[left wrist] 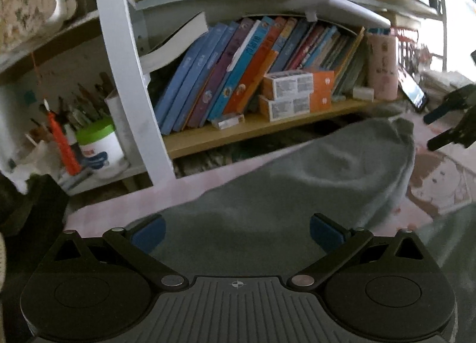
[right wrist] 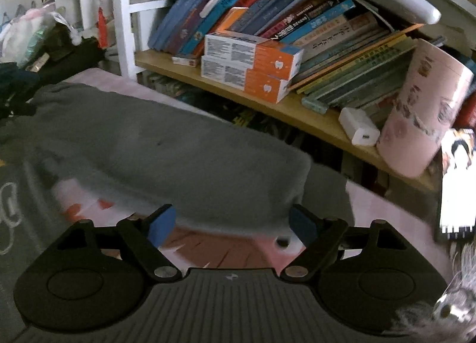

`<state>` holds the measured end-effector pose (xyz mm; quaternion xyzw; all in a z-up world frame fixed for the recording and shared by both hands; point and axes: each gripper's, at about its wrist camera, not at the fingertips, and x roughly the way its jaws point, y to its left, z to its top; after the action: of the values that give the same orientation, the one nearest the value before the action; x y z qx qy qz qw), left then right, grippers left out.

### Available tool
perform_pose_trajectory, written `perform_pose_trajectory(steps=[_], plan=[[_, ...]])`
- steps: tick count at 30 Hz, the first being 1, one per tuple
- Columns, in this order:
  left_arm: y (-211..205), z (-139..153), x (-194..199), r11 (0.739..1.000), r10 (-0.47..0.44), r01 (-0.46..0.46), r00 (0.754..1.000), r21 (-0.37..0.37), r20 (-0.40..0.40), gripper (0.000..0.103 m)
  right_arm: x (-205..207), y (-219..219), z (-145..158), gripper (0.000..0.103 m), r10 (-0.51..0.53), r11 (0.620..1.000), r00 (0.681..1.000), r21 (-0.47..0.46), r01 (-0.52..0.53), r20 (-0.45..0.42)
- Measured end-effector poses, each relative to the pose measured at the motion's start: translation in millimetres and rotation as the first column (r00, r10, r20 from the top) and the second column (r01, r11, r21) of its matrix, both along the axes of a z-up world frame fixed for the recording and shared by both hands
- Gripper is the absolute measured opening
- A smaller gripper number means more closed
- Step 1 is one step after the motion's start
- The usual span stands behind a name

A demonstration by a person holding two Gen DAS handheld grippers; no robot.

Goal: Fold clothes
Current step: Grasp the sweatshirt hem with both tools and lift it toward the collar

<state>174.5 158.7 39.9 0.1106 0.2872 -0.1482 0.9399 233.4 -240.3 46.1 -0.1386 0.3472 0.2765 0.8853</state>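
Garment: we had the grey garment [left wrist: 297, 182] spread over a pink printed sheet [right wrist: 386, 212], its far hem running just beside the bookshelf.
Edges: in the right wrist view the near hem [right wrist: 238, 218] sagged right between our blue pads, with pink sheet showing under it.
Room: pretty cramped at the back, since the wooden shelf [left wrist: 267, 129] with books [left wrist: 238, 69] and two orange boxes [right wrist: 253, 66] overhung the far side; bare sheet lay open on the right of the cloth.
Left gripper [left wrist: 237, 230]: jaws were spread wide over the cloth, holding nothing.
Right gripper [right wrist: 231, 222]: jaws were wide apart too, the hem sat between them, but we couldn't tell if the pads touched it.
Extras: a pink cup [right wrist: 422, 111] and white charger [right wrist: 358, 126] sat on the shelf.
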Motion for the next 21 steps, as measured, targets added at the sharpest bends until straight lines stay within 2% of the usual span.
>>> perform_pose_trajectory(steps=[3,7,10,13,16,18,21], plan=[[11,-7,17,1.000,0.015,-0.015,1.000,0.018,-0.013,0.103,23,3,-3,0.075,0.017,0.999,1.000,-0.029,-0.017,0.005],[20,-14,32,0.995,0.017,-0.017,1.000,0.098,0.006,0.103,53,9,-8,0.066,0.006,0.998,1.000,-0.069,-0.004,0.026],[25,-18,45,0.989,0.015,-0.016,1.000,0.148,0.008,0.103,76,9,-13,0.063,-0.028,0.998,0.999,-0.061,0.030,0.026],[30,-21,60,0.988,0.011,-0.004,0.999,0.157,-0.040,0.103,96,12,-22,0.060,-0.047,0.997,0.999,-0.067,0.048,0.013],[29,-26,73,0.980,0.022,-0.006,0.997,0.197,-0.078,0.102,109,21,-34,0.057,-0.005,0.989,1.000,-0.147,0.008,0.021],[29,-30,82,0.976,0.010,0.013,0.994,0.216,-0.105,0.095,114,24,-39,0.055,0.034,0.981,0.999,-0.192,-0.029,0.023],[30,-36,95,0.973,-0.010,0.045,0.988,0.226,-0.152,0.080,125,18,-37,0.054,0.045,0.986,0.999,-0.161,-0.044,0.002]])
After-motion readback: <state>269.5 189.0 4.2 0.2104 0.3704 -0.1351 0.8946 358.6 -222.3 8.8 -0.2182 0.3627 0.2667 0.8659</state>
